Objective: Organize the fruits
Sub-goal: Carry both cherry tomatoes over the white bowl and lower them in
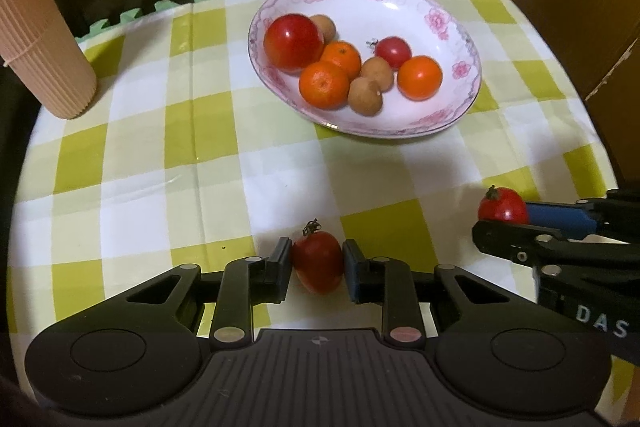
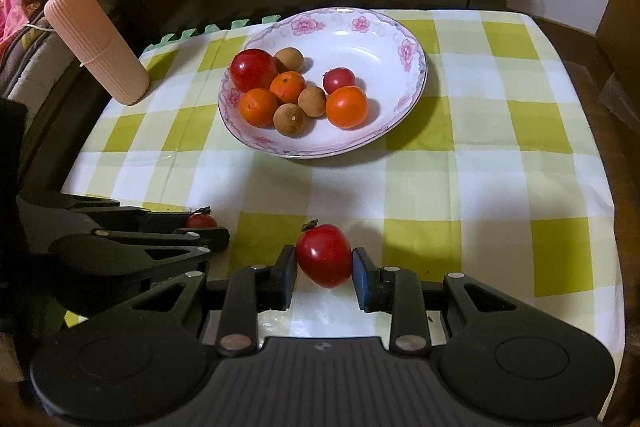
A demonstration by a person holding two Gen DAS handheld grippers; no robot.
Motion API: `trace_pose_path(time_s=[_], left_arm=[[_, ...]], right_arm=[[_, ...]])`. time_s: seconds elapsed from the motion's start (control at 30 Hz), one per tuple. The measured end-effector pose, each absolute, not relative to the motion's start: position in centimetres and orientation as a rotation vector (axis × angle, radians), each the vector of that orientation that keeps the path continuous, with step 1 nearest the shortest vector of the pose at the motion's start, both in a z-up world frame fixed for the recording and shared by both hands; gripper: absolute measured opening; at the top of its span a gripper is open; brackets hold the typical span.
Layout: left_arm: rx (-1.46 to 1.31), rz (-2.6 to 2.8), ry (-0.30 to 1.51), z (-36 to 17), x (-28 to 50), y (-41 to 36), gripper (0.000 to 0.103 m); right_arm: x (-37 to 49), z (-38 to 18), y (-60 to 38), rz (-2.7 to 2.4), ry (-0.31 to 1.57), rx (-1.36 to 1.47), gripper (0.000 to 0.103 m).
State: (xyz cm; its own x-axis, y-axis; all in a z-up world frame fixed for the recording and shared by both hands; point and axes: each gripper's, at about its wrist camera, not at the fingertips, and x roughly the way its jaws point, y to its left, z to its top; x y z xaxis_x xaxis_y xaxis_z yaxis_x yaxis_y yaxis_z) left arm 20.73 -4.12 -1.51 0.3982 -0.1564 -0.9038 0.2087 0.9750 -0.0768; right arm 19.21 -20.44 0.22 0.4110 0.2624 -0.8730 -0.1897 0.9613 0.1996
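Left gripper (image 1: pixel 317 263) jaws clamp a tomato (image 1: pixel 318 262); right gripper (image 2: pixel 324 259) jaws clamp another tomato (image 2: pixel 324 255). Plate (image 1: pixel 400 7) of fruit sits beyond on the bench (image 1: pixel 200 147).

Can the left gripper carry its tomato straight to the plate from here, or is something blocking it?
Probably yes. The left gripper is shut on a small tomato, and only bare checked cloth lies between it and the plate. The right gripper sits off to the side.
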Motion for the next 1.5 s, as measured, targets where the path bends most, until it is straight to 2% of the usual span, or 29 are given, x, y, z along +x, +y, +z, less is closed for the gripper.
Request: trace_pose_path(time_s=[0.77, 1.5], left_arm=[[-0.031, -0.282, 1.03, 2.8, 23.7, -5.7, 0.033], [-0.023, -0.23, 1.024, 1.9, 29.4, -6.3, 0.033]], right_arm=[[21.3, 2.3, -21.4, 0.262, 1.03, 0.131, 0.029], [28.3, 1.0, -22.8, 0.224, 0.989, 0.271, 0.029]])
